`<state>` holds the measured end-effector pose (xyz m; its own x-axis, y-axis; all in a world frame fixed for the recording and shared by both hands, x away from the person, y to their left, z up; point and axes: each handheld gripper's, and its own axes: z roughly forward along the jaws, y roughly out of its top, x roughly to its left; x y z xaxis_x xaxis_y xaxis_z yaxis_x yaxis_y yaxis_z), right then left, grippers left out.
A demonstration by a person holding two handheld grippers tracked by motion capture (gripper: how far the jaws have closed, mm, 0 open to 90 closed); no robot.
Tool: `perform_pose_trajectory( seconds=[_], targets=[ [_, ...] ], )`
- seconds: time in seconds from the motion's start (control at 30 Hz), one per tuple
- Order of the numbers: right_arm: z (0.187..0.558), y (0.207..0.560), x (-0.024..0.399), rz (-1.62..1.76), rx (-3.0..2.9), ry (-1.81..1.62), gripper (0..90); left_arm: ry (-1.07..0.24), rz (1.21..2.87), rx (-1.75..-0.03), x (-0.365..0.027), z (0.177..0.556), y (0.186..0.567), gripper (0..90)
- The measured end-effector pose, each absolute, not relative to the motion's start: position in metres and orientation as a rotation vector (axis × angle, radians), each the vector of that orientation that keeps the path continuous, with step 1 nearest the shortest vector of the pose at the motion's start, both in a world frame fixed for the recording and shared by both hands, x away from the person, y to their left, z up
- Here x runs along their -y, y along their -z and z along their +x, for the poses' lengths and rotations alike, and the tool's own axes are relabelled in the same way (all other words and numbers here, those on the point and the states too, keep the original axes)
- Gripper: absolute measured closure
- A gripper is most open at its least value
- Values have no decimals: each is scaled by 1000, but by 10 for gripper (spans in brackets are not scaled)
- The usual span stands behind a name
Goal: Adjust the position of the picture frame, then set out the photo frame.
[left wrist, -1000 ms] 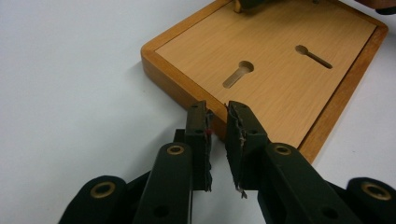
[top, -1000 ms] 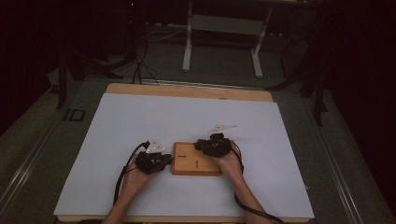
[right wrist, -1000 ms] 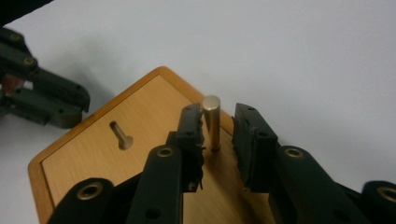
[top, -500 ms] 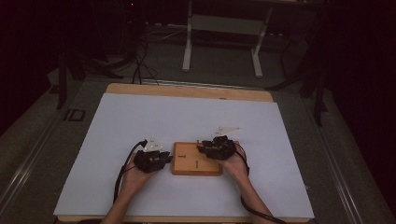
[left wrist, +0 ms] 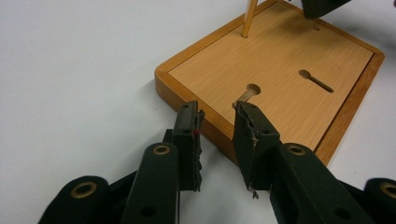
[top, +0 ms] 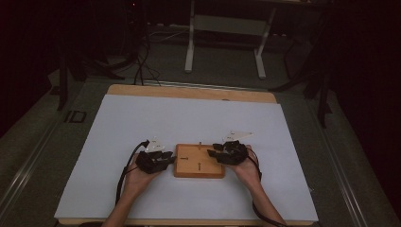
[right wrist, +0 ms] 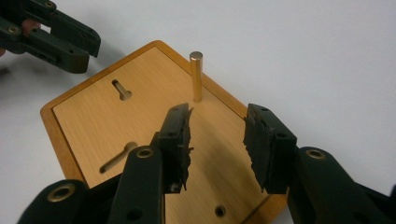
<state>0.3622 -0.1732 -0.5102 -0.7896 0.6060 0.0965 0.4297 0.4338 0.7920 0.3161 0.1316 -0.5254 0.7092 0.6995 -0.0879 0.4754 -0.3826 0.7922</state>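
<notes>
The wooden board (top: 199,161) lies flat on the white surface (top: 189,118), near its front edge. A thin peg (right wrist: 196,77) stands upright at the board's rim. The left tongs (left wrist: 217,140) sit at the board's left edge, the right tongs (right wrist: 217,149) over its right part. Both pairs stand spread, pinching nothing, having just been opening.

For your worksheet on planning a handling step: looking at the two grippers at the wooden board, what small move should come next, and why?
Probably draw both grippers back off the wooden board. The left gripper and right gripper have just been opening, nothing lies between their fingers, and the board lies flat with its peg upright.
</notes>
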Motion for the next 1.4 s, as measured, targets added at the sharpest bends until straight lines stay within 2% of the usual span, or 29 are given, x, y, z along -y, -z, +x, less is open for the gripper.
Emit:
perform_pose_trajectory(
  seconds=[0.47,0.77,1.4],
  targets=[
    [350,514,195,913,-2469,-1270,571,-329,2032,-887,-132,318,523,677],
    [343,515,212,961,-2428,-1295,541,-317,2009,-884,-131,322,519,695],
    [341,522,224,995,-2413,-1257,537,-266,2038,-793,-90,354,511,661]
  ],
)
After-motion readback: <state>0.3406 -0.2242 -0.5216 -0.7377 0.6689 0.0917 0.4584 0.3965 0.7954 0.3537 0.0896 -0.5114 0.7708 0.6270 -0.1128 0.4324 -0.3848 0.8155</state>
